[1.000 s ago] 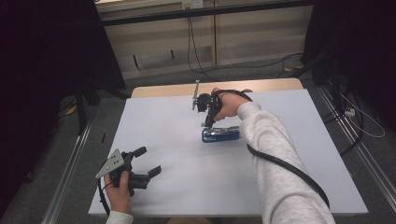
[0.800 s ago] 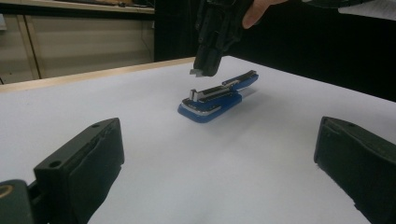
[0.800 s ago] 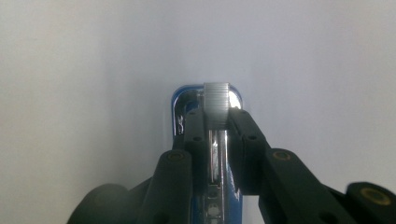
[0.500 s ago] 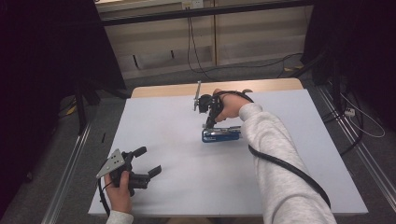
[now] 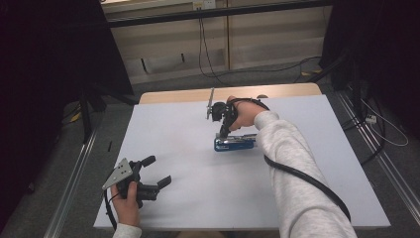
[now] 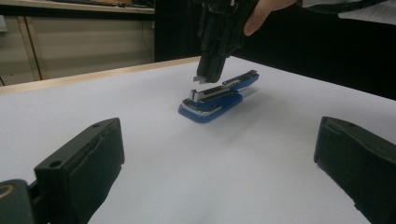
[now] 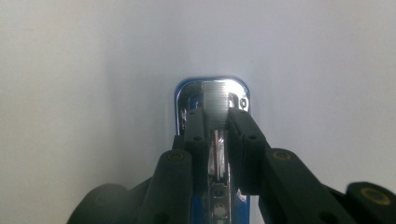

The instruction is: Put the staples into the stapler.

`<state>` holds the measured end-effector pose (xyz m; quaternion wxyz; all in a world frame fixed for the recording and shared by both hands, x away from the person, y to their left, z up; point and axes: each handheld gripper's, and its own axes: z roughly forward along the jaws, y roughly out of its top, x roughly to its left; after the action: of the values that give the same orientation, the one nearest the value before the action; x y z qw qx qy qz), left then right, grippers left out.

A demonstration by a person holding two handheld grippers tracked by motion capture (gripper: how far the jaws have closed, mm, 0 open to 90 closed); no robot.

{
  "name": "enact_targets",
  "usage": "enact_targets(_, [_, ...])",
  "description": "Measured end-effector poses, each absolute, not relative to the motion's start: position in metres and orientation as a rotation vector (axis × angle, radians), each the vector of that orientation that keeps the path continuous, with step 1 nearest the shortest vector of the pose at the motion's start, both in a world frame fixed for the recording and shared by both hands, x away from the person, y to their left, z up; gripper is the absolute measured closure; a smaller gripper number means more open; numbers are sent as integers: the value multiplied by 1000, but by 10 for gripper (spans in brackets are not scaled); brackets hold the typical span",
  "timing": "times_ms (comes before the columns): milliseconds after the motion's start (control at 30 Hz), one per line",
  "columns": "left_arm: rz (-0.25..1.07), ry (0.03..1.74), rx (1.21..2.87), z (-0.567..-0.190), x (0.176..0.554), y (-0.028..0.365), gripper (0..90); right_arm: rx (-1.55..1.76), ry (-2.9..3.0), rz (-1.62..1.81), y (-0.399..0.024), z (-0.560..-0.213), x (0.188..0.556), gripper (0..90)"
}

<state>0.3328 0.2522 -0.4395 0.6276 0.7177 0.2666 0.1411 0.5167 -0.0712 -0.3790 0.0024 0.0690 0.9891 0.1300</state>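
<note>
Blue plastic-and-chrome stapler, just the one, lying flat a bit past the middle of my white surface, with its top arm hinged open so the metal staple channel shows. My right tool points down at the front end of it. From the right tool's own camera the two black jaws sit narrow, pinched on a short silver strip of staples right above the stapler's shiny nose. The strip looks like a ribbed little block; whether it's already seated in the channel or a hair above it, I honestly can't tell. One strip, as far as I can see.

My left tool is down near the front left corner of the surface, well apart from the stapler, jaws spread wide with nothing in them, just hovering over bare white. Its camera looks straight across at the stapler and my other hand above it.

So the count: one stapler, one staple strip, two tools. No brand name or writing I can read anywhere on the stapler; it's too small and blurry for that.
</note>
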Motion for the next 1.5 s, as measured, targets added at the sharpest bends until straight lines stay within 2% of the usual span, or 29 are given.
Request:
enact_targets(1200, [324, 597, 1661, -440, 333, 252, 17, 224, 3120, 387, -73, -396, 520, 780])
enact_targets(1233, [331, 591, 1666, -440, 334, 252, 18, 224, 3119, 390, -72, -396, 520, 768])
enact_targets(1300, [314, 603, 1654, -440, 333, 251, 17, 237, 3118, 410, -72, -397, 520, 681])
enact_targets(1500, [310, 599, 1669, -441, 334, 250, 17, 279, 3080, 486, -81, -393, 518, 604])
